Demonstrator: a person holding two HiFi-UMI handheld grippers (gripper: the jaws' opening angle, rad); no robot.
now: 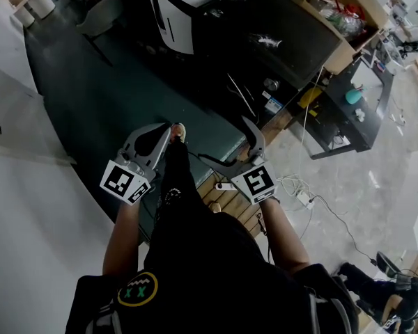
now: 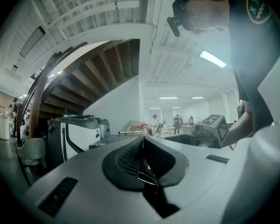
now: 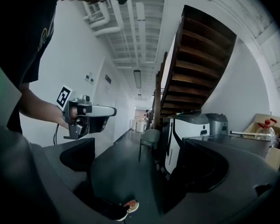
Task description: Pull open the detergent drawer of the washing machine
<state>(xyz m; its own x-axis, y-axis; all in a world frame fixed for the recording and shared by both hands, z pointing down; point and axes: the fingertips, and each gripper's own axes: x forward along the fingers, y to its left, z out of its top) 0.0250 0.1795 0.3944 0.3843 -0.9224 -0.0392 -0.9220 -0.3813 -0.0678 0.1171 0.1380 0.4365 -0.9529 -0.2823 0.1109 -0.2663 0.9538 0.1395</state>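
A white and black machine [image 1: 171, 12] stands across the dark floor ahead; it also shows in the left gripper view [image 2: 77, 134] and the right gripper view [image 3: 191, 134]. No detergent drawer can be made out on it. My left gripper [image 1: 164, 132] [image 2: 142, 141] is held level in front of my body, its jaws shut with nothing between them. My right gripper [image 1: 221, 139] [image 3: 139, 146] hangs beside it, jaws spread wide and empty. Both are well short of the machine. My shoe [image 1: 177, 131] shows between them.
A dark table [image 1: 279, 40] stands right of the machine, with an open cardboard box [image 1: 341, 12] of bottles beyond it. A chair [image 1: 101, 12] sits on the dark floor at the left. Cables and a power strip [image 1: 301, 197] lie at my right. A staircase [image 3: 196, 69] rises overhead.
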